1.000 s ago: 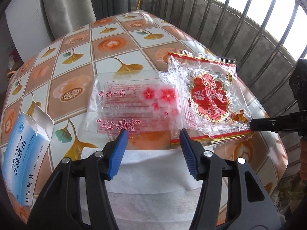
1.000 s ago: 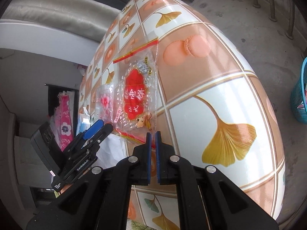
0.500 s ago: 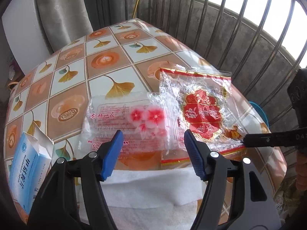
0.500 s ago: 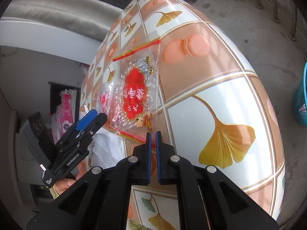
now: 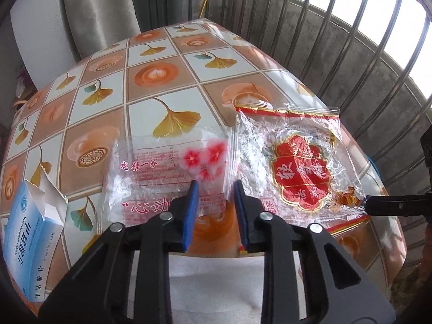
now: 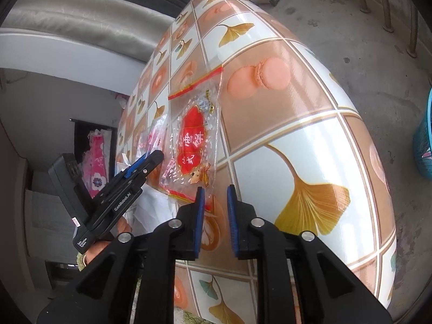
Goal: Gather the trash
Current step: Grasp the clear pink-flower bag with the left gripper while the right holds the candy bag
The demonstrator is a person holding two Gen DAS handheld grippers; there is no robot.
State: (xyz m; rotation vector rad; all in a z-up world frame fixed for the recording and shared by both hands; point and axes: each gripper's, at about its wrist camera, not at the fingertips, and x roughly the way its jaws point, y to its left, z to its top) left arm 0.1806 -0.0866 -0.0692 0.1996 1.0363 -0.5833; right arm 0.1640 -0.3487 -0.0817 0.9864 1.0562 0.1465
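Note:
Two clear plastic wrappers lie on the patterned table. One has pink flowers and red lettering (image 5: 172, 170); the other has a red and gold label (image 5: 299, 181) and also shows in the right wrist view (image 6: 191, 145). My left gripper (image 5: 214, 189) is open, its blue fingertips over the near edge of the flower wrapper, the jaws a narrow gap apart. My right gripper (image 6: 215, 193) is open at the near corner of the red-label wrapper, with the corner at the left pad. A white tissue (image 5: 216, 283) lies under my left gripper.
A blue and white medicine box (image 5: 27, 243) with an open flap stands at the table's left near corner. A teal basket (image 6: 424, 140) sits on the floor beyond the table's right edge. Window bars and a curtain stand behind the table (image 5: 167, 70).
My right gripper was shut and has opened a narrow gap. My left gripper has narrowed its jaws and moved forward over the flower wrapper's edge.

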